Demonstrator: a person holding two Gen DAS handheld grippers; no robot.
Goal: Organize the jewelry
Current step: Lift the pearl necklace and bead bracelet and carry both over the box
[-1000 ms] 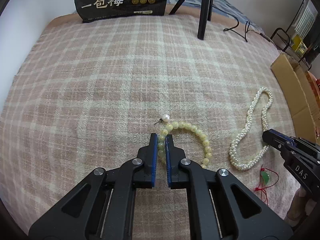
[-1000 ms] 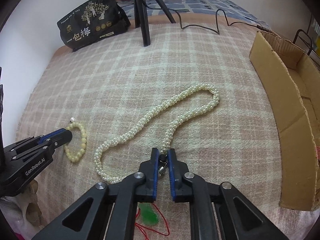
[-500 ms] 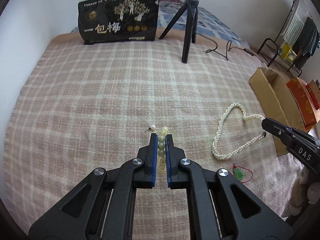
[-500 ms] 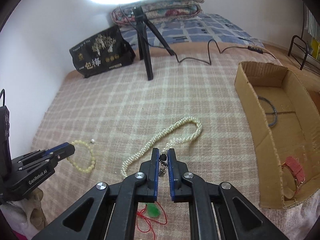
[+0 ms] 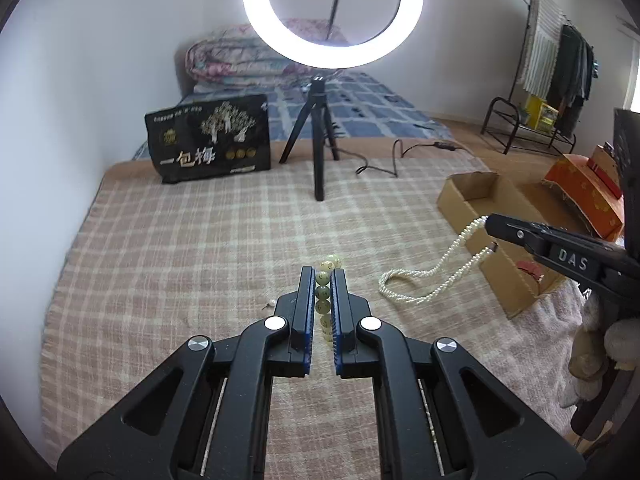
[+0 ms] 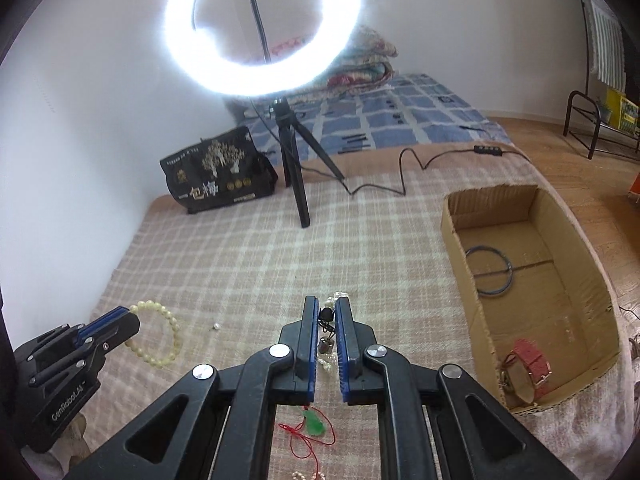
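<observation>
My left gripper (image 5: 323,274) is shut on a bracelet of pale yellow-green beads (image 5: 323,294), held up off the pink checked blanket (image 5: 192,264). The right wrist view shows this bracelet (image 6: 170,322) hanging as a loop from the left gripper (image 6: 130,318). My right gripper (image 6: 327,306) is shut on the clasp end of the white pearl necklace (image 6: 327,360). Seen from the left, the necklace (image 5: 432,280) trails down from the right gripper (image 5: 490,222), its lower loop resting on the blanket. A loose pearl earring (image 5: 272,303) lies on the blanket.
An open cardboard box (image 6: 492,208) stands at the right, holding a dark bangle (image 6: 490,272) and a red watch strap (image 6: 528,364). A green pendant on red cord (image 6: 314,426) lies under the right gripper. A ring-light tripod (image 5: 318,148), its cable and a black bag (image 5: 210,144) stand at the back.
Both grippers have risen and tilted up. The bracelet came off the blanket with the left gripper, leaving the earring. The necklace's clasp end rose with the right gripper, toward the box.
</observation>
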